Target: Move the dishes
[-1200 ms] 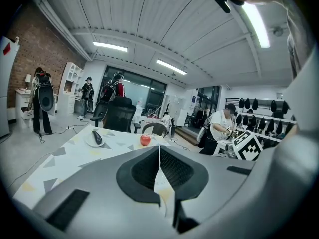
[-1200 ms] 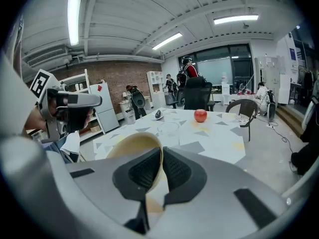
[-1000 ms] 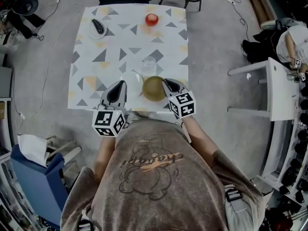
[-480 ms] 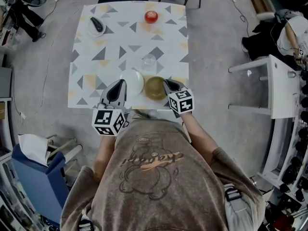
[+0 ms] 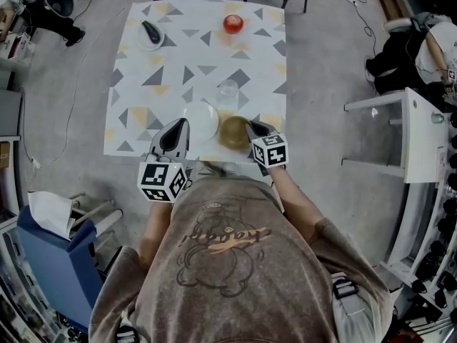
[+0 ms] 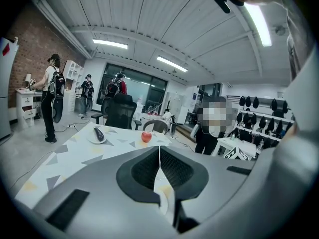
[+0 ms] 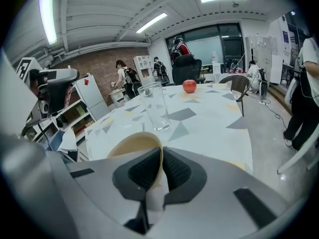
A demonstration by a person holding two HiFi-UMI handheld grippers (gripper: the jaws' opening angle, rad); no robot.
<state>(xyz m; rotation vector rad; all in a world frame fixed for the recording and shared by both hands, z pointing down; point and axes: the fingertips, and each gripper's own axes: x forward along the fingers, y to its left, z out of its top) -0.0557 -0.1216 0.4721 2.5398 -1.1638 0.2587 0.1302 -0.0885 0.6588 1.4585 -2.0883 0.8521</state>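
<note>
A white plate point(image 5: 202, 119) lies near the front edge of the triangle-patterned table point(image 5: 178, 56). My left gripper point(image 5: 180, 126) is shut on the plate's near-left rim. In the left gripper view its jaws point(image 6: 159, 156) meet over a thin white edge of the plate point(image 6: 163, 185). Right of the plate sits an olive bowl point(image 5: 233, 132), and my right gripper point(image 5: 250, 127) is shut on its right rim. In the right gripper view the bowl's wall point(image 7: 133, 142) runs between the pads point(image 7: 145, 171).
A clear glass point(image 5: 228, 91) stands just behind the plate and bowl. It also shows as the glass point(image 7: 154, 106) in the right gripper view. A red apple point(image 5: 233, 23) and a small plate with a dark object point(image 5: 151, 34) sit at the far end. Chairs stand beyond the table, and a white side table point(image 5: 418, 131) is to the right.
The head view has shifted a little. Both grippers keep their hold and stay by the front edge; plate and bowl have barely moved on the table.
</note>
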